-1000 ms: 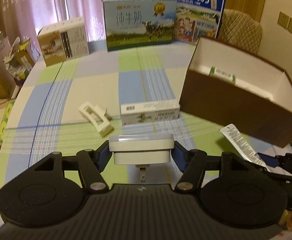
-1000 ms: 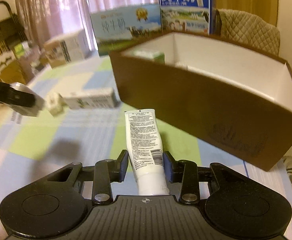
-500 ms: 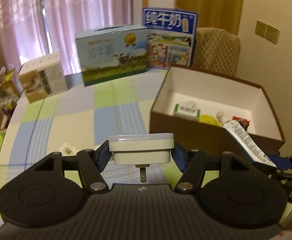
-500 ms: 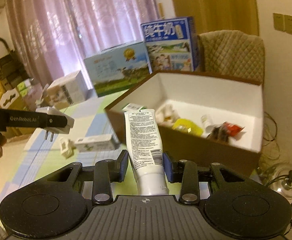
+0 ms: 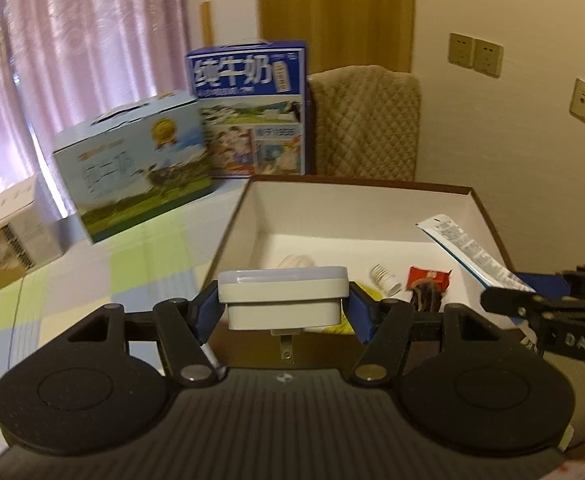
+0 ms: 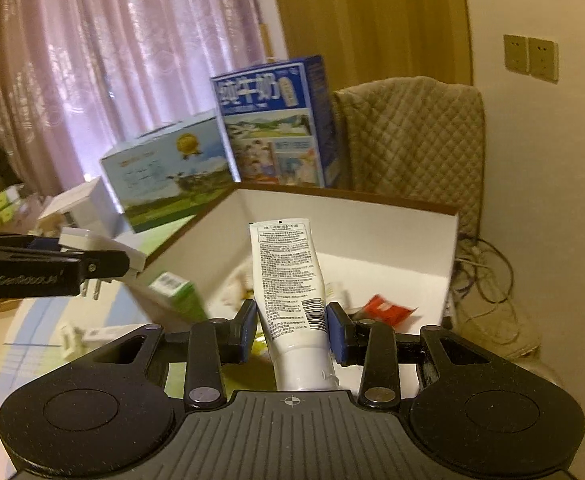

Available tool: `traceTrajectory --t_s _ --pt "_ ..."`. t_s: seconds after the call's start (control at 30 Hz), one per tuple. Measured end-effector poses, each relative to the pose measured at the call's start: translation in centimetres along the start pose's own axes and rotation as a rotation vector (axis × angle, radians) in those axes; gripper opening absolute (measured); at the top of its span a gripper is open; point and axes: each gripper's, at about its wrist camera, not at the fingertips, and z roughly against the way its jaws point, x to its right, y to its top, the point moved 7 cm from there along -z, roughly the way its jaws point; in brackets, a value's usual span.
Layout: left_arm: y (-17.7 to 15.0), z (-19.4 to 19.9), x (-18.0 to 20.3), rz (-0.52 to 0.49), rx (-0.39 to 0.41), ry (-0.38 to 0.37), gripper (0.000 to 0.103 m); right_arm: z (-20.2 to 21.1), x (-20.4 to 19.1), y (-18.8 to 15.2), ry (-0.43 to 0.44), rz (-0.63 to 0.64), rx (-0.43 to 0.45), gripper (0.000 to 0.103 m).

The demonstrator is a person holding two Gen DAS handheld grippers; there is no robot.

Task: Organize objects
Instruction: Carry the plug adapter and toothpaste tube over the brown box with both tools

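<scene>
Plug adapter [image 5: 283,300] — white, with its metal prongs pointing down — sits clamped between the blue pads of the left hand-held gripper [image 5: 283,306], held above the near edge of the open brown box [image 5: 488,216]. The right hand-held gripper [image 6: 291,326] is closed on a white tube [image 6: 288,280], gripped near its cap end, with the flat crimped end pointing forward over the box's white interior. Inside the box lie a red wrapper [image 5: 428,277], a small white ribbed cap [image 5: 384,278], something yellow partly hidden behind the adapter, and a green carton [image 6: 180,292] against the left wall. The box rests on a desk [image 5: 92,280] covered in a pale checked cloth — blue, green and white. Behind it stand two milk cartons, one light blue [image 5: 132,176] and one dark blue [image 5: 252,108], beside a quilted chair back [image 5: 366,120]. A small white box [image 5: 8,232] stands at the far left.
</scene>
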Motion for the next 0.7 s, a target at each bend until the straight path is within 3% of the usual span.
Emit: traceTrajectory --t_s 0.4,0.7 --pt "2.2 -6.1 3.6 -0.108 -0.044 -0.035 0.061 -5.9 3.8 1.5 -0.087 -0.039 -0.11 0.034" --pt "3.1 -11.6 5.6 -0.175 -0.113 -0.031 0.061 -10.1 5.7 1.8 -0.128 0.057 -0.176 0.034"
